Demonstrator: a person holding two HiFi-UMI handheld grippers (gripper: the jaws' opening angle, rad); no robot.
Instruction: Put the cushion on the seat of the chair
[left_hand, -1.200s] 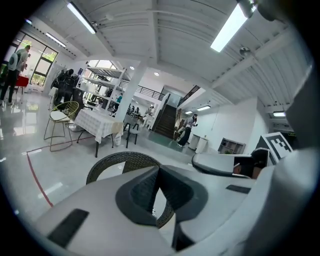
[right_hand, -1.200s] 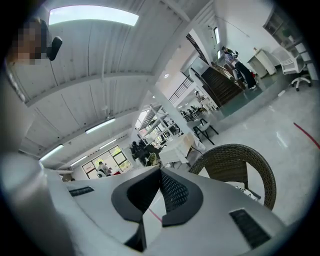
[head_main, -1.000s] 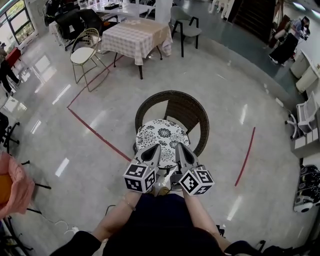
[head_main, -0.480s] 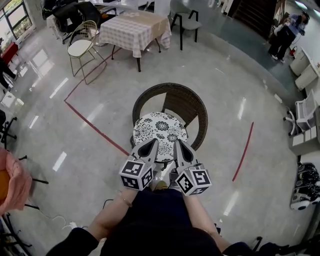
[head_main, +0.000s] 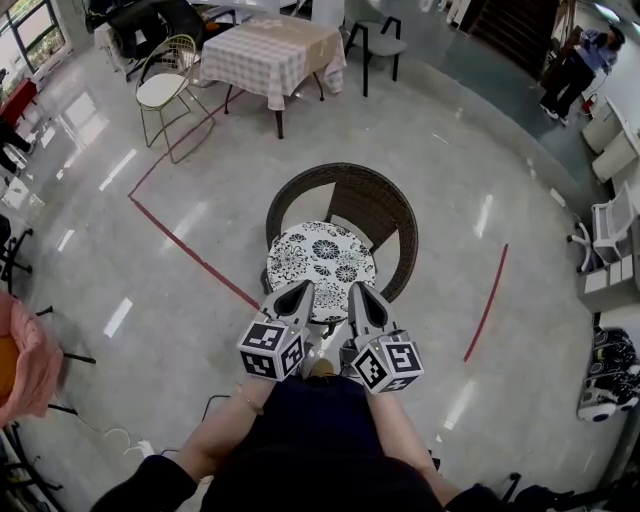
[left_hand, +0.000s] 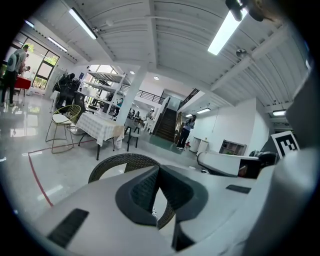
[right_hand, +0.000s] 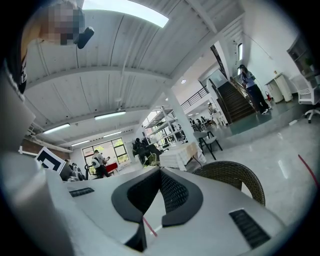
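A round white cushion with a black flower print lies flat on the seat of the dark wicker chair. Both grippers hover side by side at the chair's front edge, pointing at the cushion and not touching it. The left gripper is shut with nothing in it, and so is the right gripper. In the left gripper view the closed fingertips of the left gripper cover most of the chair. In the right gripper view the right gripper is shut, with the chair back to its right.
A table with a checked cloth, a wire chair and a grey chair stand far behind. Red tape lines cross the glossy floor. Office equipment lines the right edge. A person stands far right.
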